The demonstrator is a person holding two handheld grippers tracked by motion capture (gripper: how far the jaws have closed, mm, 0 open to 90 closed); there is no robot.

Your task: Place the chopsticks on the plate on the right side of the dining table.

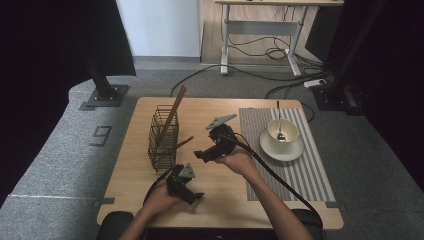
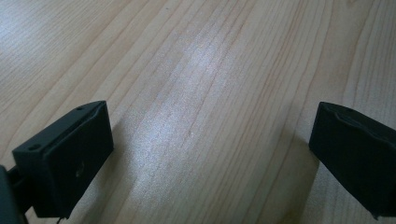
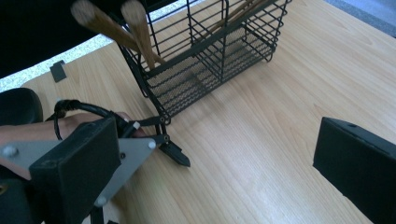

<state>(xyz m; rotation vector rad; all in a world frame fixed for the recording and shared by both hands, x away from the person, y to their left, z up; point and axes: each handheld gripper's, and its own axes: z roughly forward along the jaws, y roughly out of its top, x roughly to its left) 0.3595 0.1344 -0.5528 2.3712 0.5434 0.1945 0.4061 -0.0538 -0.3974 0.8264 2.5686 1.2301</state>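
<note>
The black wire basket [image 1: 164,137] stood upright on the tabletop [image 1: 220,200], toward its left half, and served as the mark for everything else. Several wooden utensils [image 1: 173,114] rested in it, one long handle leaning up and out toward the far right of the basket, another shorter stick [image 1: 181,144] poking out of its right side at a low angle; in the right gripper view their rounded wooden ends [image 3: 112,23] stuck out past the basket's rim. Just to the right of the basket, the right claw [image 1: 206,155] was held above the tabletop in the person's right hand [image 1: 240,161], pointing toward the basket's lower right corner; its jaws stood wide apart with nothing between them, as the right gripper view confirmed with bare wood showing between the two black pads. On the near side of the basket, just in front of its base, the left claw [image 1: 192,196] lay low over the tabletop in the person's left hand [image 1: 161,199], its jaws likewise spread wide and empty, bare wood grain showing between them in the left gripper view. Well to the right of the basket, a striped grey placemat [image 1: 295,172] lay on the tabletop, carrying a cream saucer [image 1: 270,149] with a cream cup [image 1: 289,129] on it, and a spoon [image 1: 279,122] stood in the cup.
</note>
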